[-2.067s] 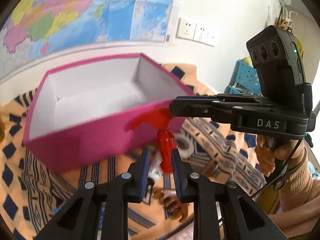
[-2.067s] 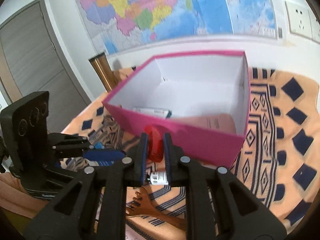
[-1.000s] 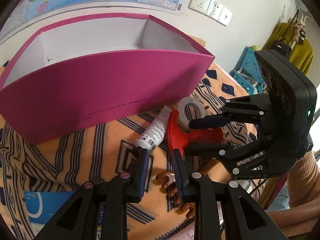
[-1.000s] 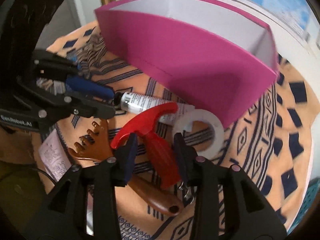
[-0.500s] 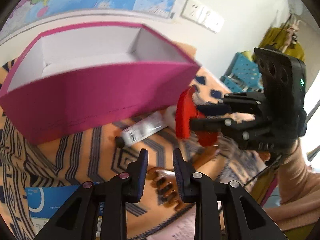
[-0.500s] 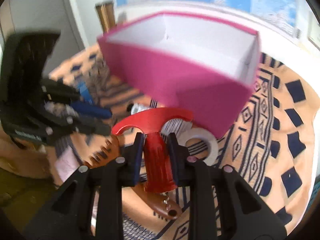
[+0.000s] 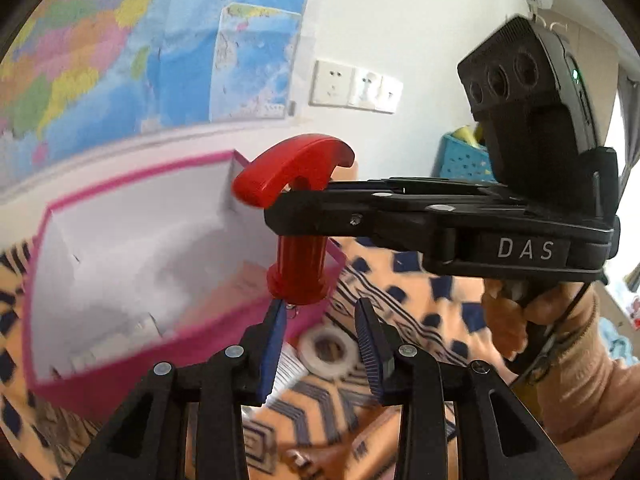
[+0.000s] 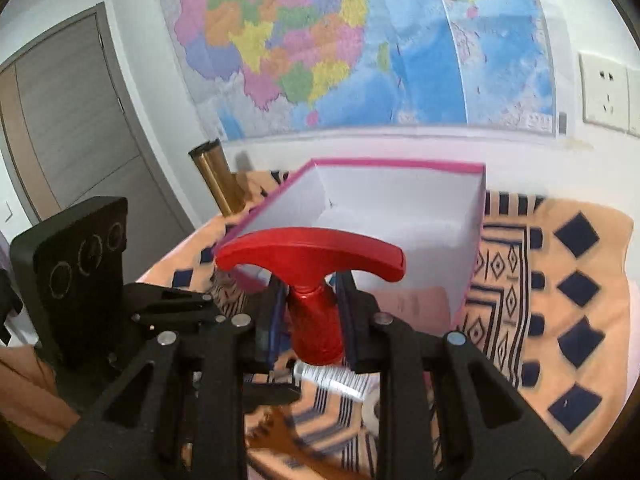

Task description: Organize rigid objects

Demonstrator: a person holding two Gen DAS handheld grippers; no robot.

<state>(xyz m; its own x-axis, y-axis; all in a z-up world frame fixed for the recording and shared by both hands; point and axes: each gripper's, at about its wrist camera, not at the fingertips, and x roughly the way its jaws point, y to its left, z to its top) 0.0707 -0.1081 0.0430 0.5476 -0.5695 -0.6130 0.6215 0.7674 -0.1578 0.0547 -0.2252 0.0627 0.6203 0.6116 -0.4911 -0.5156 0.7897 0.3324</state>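
A red T-handled corkscrew hangs in the air with my right gripper shut on its stem. Its curved handle stands upright in front of the open pink box. In the left wrist view the corkscrew hovers over the near right corner of the box, with the right gripper reaching in from the right. My left gripper sits just below it. Its jaws are opening and nothing is between them.
A white tube, a tape roll and a brown wooden comb lie on the orange patterned cloth before the box. A pinkish card lies inside it. Gold cylinders stand behind; a blue basket at the right.
The right jaws closed on the corkscrew lying on the cloth and lifted it to the box's rim. The left gripper rose too, and its jaws spread a little.
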